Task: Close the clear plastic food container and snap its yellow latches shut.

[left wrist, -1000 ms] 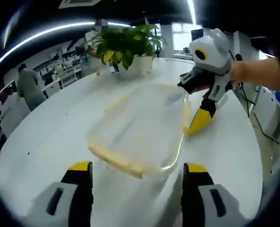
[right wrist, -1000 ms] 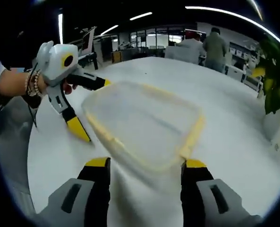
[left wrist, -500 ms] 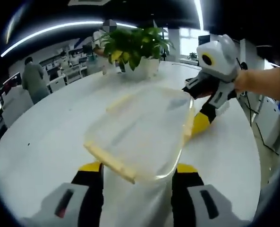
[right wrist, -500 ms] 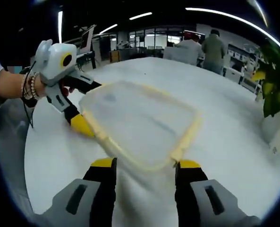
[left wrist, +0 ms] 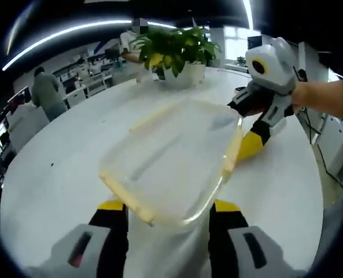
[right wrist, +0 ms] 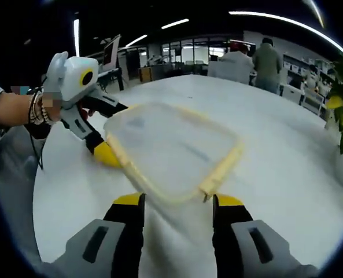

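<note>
In the left gripper view the left gripper rises from the near edge with its yellow-tipped jaws standing apart, the near rim of the container lying between and just over them, so whether they touch it cannot be told. The container is a clear, shallow, rounded-rectangular plastic box with its lid on, resting on the white table; pale yellow latches run along its sides, and through the cloudy plastic nothing can be made out inside. At the container's far right side the right gripper comes in, held by a hand, one yellow tip set against the right latch and the other jaw by the far right corner, so it stands spread and grips nothing that can be seen. Farther off a leafy plant stands in a white pot near the table's far edge, and a person stands at the far left among desks. In the right gripper view the right gripper has its jaws parted with the container's near corner just ahead of them, a yellow latch along the right side; the left gripper reaches in from the left, its yellow tip against the left latch, and two people stand beyond the table
</note>
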### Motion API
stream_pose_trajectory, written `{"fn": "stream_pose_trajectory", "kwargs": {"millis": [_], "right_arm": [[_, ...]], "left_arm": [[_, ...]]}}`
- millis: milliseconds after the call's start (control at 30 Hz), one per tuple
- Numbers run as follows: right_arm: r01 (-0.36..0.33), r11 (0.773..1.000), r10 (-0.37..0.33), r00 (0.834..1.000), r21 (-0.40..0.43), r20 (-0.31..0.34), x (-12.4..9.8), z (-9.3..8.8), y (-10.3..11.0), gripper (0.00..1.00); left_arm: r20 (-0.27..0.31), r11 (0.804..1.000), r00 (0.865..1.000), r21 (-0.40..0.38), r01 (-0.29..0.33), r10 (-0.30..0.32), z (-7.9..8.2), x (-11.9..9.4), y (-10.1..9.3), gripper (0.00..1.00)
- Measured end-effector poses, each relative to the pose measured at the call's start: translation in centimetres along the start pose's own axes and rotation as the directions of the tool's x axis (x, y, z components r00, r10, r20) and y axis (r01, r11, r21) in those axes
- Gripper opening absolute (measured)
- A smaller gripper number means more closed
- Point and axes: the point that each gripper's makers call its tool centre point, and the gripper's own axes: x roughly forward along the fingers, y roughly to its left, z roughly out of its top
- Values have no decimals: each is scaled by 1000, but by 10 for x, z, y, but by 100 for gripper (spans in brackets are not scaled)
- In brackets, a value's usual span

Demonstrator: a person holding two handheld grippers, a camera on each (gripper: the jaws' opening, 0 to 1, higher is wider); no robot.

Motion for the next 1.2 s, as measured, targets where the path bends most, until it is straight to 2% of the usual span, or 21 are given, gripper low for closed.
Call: {"fn": "stream_pose_trajectory", "kwargs": {"millis": [200, 567, 800, 1000, 1200], "right_arm": [[-19, 998, 18, 1000, -66, -19, 25, 15, 16, 44], [-47, 996, 47, 999, -81, 7, 68, 46, 36, 43], [-46, 997, 49, 998, -67, 42, 89, 62, 40, 42], [-46, 998, 49, 997, -53, 59, 105, 73, 38, 42], [-42, 998, 46, 997, -49, 69, 114, 80, 34, 41]], "left_arm": [[-42, 999, 998, -9, -48, 48, -23, -11, 26, 49], [-92, 995, 991, -29, -98, 95, -52, -29, 74, 50], [-90, 992, 991, -67, -107, 101, -60, -39, 95, 50], [-83, 992, 991, -68, -109, 104, -59, -40, 113, 51], [-88, 992, 991, -69, -104, 98, -58, -35, 122, 51]]}}
